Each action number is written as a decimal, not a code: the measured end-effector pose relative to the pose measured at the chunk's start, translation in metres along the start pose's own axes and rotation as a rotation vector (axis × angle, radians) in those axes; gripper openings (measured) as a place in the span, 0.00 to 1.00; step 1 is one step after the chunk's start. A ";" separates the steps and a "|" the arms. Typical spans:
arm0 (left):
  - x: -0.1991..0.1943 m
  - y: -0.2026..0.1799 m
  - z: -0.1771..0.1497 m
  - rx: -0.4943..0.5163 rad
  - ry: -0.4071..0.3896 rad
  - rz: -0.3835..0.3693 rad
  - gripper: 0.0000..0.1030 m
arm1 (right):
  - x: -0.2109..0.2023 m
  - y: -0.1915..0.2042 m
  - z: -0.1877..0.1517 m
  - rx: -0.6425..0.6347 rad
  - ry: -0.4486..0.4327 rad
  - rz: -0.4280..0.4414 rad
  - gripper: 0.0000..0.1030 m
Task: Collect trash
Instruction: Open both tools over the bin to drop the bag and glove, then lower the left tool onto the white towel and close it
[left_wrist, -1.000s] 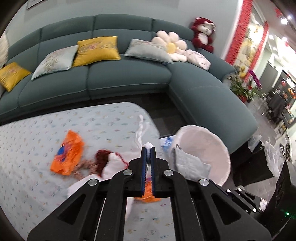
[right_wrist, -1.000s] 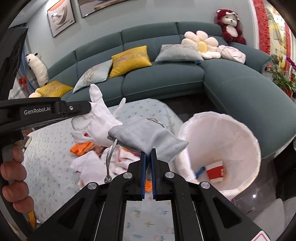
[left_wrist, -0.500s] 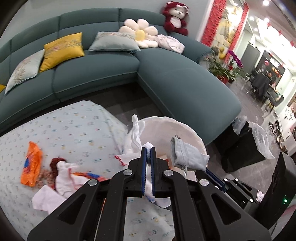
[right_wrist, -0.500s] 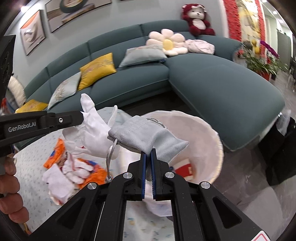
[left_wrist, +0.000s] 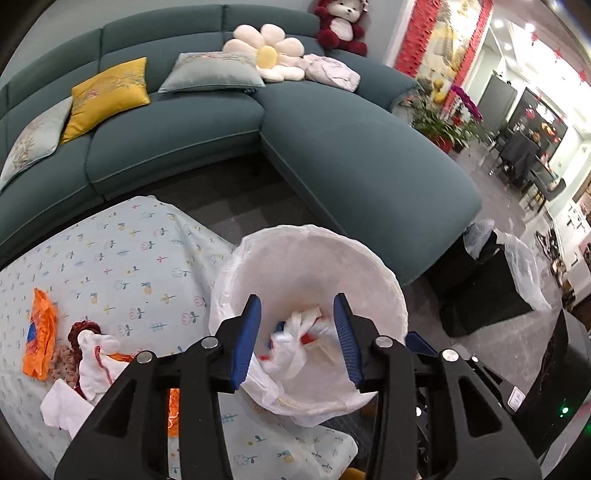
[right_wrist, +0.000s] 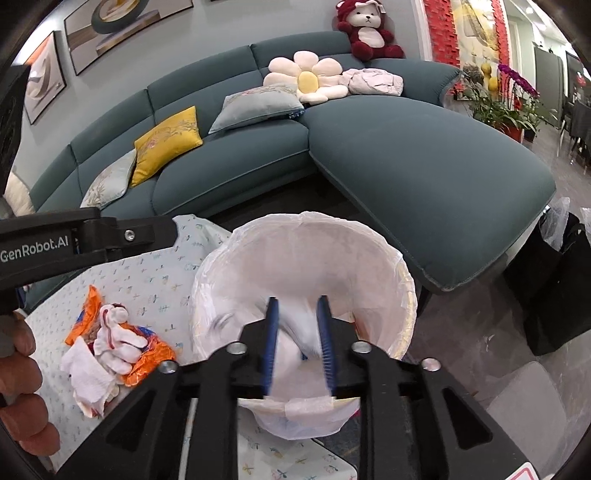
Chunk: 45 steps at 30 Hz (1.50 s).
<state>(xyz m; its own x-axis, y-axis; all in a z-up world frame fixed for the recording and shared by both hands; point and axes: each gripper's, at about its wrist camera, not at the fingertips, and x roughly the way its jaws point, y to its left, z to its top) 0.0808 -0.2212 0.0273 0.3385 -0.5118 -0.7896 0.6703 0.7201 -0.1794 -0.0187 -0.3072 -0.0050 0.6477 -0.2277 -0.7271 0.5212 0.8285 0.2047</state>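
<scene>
Teal sofa (left_wrist: 332, 155), yellow cushion (left_wrist: 107, 96), flower pillow (left_wrist: 267, 55), red teddy (right_wrist: 367, 31)

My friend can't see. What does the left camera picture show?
The left tool, open, hangs over a white-lined bin with a white glove and scraps inside. More trash lies on the flowered cloth left of it, with a teal sofa behind.

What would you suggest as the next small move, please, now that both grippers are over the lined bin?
Probably swing the left gripper back to the pile of white cloths and orange wrappers on the floral tablecloth. Both grippers' jaws have just been opening and nothing is between them; the dropped items lie in the white-lined bin, while that pile remains.
</scene>
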 end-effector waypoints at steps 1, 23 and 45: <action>0.001 0.001 0.000 -0.001 0.004 0.006 0.38 | 0.000 0.000 0.000 0.005 0.000 0.004 0.26; -0.043 0.092 -0.054 -0.177 -0.015 0.152 0.51 | -0.015 0.065 -0.030 -0.084 0.043 0.078 0.39; -0.050 0.205 -0.142 -0.348 0.068 0.284 0.64 | 0.005 0.140 -0.079 -0.221 0.170 0.127 0.40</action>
<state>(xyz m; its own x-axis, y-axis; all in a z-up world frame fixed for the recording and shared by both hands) 0.1073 0.0182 -0.0532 0.4250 -0.2474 -0.8707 0.2908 0.9483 -0.1274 0.0136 -0.1521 -0.0322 0.5875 -0.0418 -0.8081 0.2963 0.9404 0.1669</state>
